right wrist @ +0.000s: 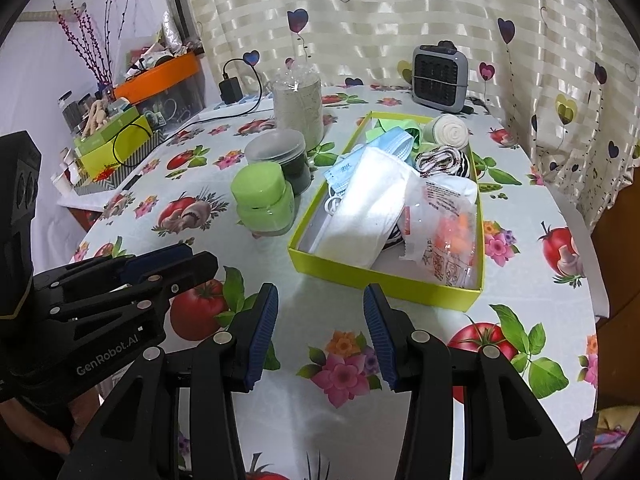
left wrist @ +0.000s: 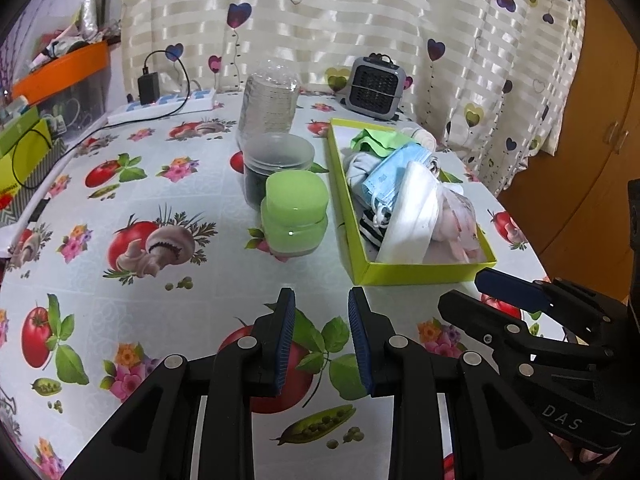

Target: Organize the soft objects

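Observation:
A lime green box (left wrist: 424, 270) (right wrist: 384, 280) sits on the table and holds soft things: a blue face mask (left wrist: 394, 178) (right wrist: 394, 140), a white folded pad (left wrist: 412, 216) (right wrist: 370, 208), a clear packet (right wrist: 444, 224), a striped cloth (right wrist: 440, 160), a rolled bandage (right wrist: 450, 130) and green fabric (left wrist: 376, 140). My left gripper (left wrist: 322, 338) is open and empty, above the table in front of the box. My right gripper (right wrist: 320, 334) is open and empty, just before the box's near wall; it also shows in the left wrist view (left wrist: 496, 296).
A green-lidded jar (left wrist: 296, 212) (right wrist: 264, 200), a dark jar with clear lid (left wrist: 278, 164) (right wrist: 286, 160) and a clear bottle (left wrist: 270, 100) (right wrist: 298, 104) stand left of the box. A small grey heater (left wrist: 376, 84) (right wrist: 438, 76) stands behind it. A power strip (left wrist: 168, 104) and cluttered boxes (right wrist: 116, 140) lie at far left.

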### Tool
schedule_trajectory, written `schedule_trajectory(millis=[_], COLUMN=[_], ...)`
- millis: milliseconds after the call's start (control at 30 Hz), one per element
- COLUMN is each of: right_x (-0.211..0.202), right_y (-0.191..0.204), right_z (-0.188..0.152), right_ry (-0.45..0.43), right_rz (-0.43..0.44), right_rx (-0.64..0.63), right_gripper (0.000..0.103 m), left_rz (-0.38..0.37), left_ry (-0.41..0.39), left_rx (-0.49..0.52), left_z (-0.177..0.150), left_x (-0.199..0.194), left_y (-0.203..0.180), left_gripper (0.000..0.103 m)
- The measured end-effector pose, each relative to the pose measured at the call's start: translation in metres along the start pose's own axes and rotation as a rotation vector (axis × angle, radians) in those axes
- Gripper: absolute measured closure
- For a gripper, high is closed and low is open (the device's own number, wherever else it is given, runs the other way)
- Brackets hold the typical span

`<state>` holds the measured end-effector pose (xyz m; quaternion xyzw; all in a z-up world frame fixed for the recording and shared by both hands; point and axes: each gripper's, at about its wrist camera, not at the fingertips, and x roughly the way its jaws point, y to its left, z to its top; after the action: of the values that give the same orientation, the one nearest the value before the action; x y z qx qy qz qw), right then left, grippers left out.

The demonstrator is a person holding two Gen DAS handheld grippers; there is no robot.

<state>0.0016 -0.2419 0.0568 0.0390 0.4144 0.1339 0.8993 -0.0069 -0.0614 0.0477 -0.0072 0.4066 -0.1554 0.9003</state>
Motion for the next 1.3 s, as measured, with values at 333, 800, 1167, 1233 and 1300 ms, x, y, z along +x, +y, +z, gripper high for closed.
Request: schedule_trajectory(millis=[333, 800, 1167, 1233, 1300], right_x=[0.0002, 0.0008, 0.0013, 0.0013, 0.0014], right_y=[-0.0001, -0.0005, -0.0003, -0.0002, -0.0002], right_z=[0.0004, 0.0004, 0.0001, 0.0001, 0.0001], right_ry=[0.001, 0.002, 0.003, 0.002, 0.002], right_rz=[0.0, 0.001, 0.001, 0.001, 0.002], right_rx=[0.001, 0.001, 0.002, 0.001, 0.002], right_gripper=[0.057, 0.057, 0.057, 0.057, 0.057], left_rz=[-0.004, 0.032, 0.034, 0.034, 0.044], left_ry=[0.001, -0.005, 0.0, 0.003, 0.003], left_rx=[-0.023, -0.004, -0.008, -0.01, -0.006], left_z=[0.0003, -0.0013, -0.0009, -0.0006, -0.0007], left_x=[0.0019, 0.0017, 0.0018, 0.0021, 0.0022], left_y=[0.0059, 0.0008, 0.0011, 0.0014, 0.0014], left_gripper=[0.077, 0.077, 0.077, 0.077, 0.077])
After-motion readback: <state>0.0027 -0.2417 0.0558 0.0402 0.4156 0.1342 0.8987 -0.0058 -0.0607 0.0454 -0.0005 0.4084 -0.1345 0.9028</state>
